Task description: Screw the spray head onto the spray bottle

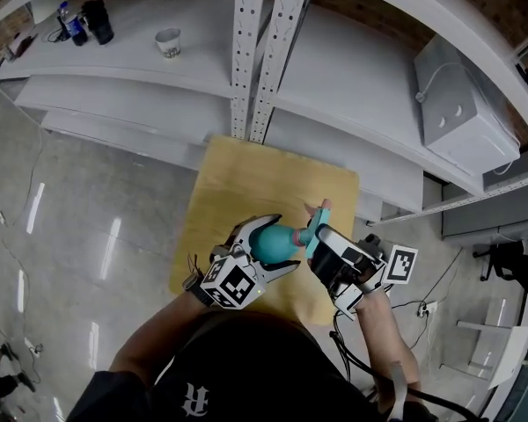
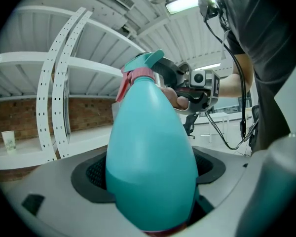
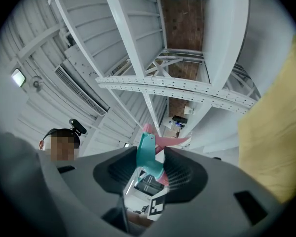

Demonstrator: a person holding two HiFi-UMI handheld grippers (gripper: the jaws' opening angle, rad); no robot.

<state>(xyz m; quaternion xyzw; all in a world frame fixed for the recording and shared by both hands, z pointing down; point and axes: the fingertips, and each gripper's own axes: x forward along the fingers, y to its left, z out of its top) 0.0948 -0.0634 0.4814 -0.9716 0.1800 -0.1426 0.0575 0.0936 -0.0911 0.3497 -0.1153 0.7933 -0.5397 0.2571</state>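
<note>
Spray bottle and spray head are held together in mid-air, seen from above over a workshop floor.

Largest in the scene is a run of white metal shelving point(image 1: 352, 69) across the top. In front of it stands a square table with a yellow wooden top point(image 1: 238, 183).

Above the table's near edge is the teal plastic spray bottle point(image 1: 277, 244), egg-shaped and smooth, lying almost on its side. The left gripper point(image 1: 262, 251) has its jaws clamped around the wide body. A darker band low in the body suggests liquid inside.

Smallest is the teal plastic spray head with a pink collar and trigger point(image 1: 315, 227), sitting on the bottle's neck. The right gripper point(image 1: 327, 240) pinches it between ribbed pads, jaws partly closed on the narrow part. How far the collar is threaded cannot be seen.

Likely risks:
- If the head sits tilted on the neck, it could cross-thread.
- The rounded bottle may spin or slip in the left jaws as the head is twisted.
- With the bottle nearly sideways, a loose collar could leak.
</note>
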